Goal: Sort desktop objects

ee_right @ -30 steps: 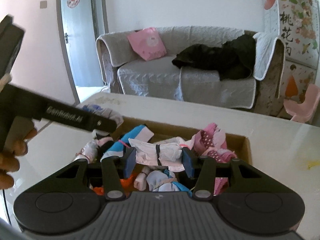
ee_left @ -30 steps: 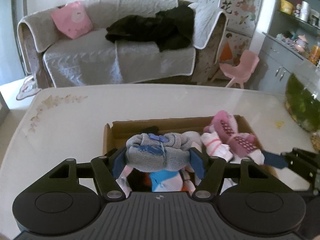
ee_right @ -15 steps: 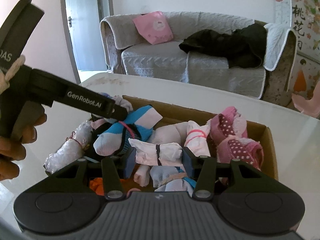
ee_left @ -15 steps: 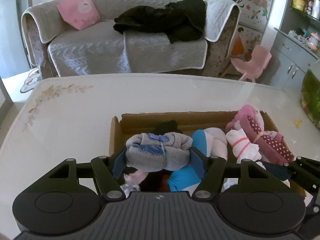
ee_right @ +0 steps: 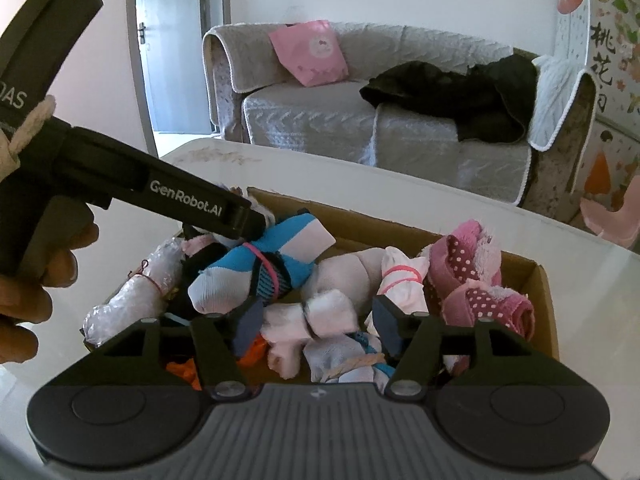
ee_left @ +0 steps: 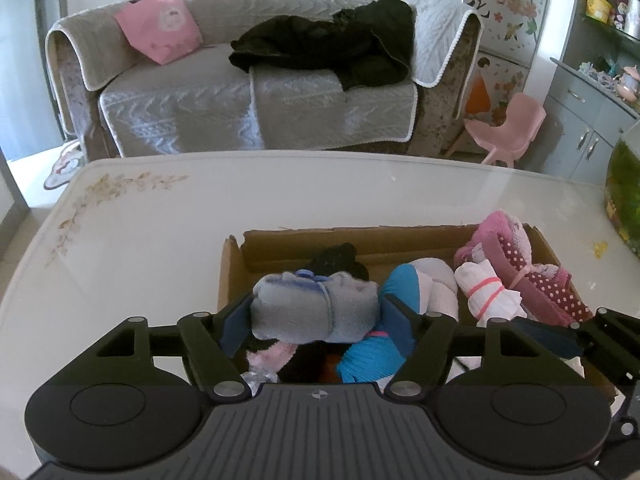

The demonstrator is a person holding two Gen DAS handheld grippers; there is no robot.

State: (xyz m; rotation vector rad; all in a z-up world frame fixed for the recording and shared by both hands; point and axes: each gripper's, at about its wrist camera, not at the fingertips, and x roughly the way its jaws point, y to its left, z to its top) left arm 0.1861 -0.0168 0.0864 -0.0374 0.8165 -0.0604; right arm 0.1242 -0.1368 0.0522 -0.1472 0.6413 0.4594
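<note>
Jaws, left: opening around the grey sock roll (ee_left: 316, 306) — the left gripper (ee_left: 316, 320) has the roll between its blue pads, which seem to be just touching its ends, though the fisheye edge makes that contact hard to judge.
Jaws, right: opening too — the right gripper (ee_right: 316, 322) has let its pale pink sock bundle (ee_right: 310, 318) slump between the pads, with a clear gap on the right-hand side, so nothing is clamped there.
Where the socks are: both bundles hang just over the cardboard box (ee_left: 360, 242) on the tabletop (ee_left: 140, 232), directly above the pile already inside.
Neighbours in the box: a blue and white sock bundle (ee_right: 256, 264), a white roll tied with a pink band (ee_left: 486, 290), and pink dotted socks (ee_right: 472, 276) at the right end.
Step in hand: dropping both bundles into the box, as I read it.
Doing it well: let the jaws widen fully before lifting, so the fuzzy fabric does not cling to a pad and ride back out.
Doing it well, second point: keep the two grippers apart — they work close together over one box.
Risk: the grey roll sits near the left wall and could tip over the rim.
</note>
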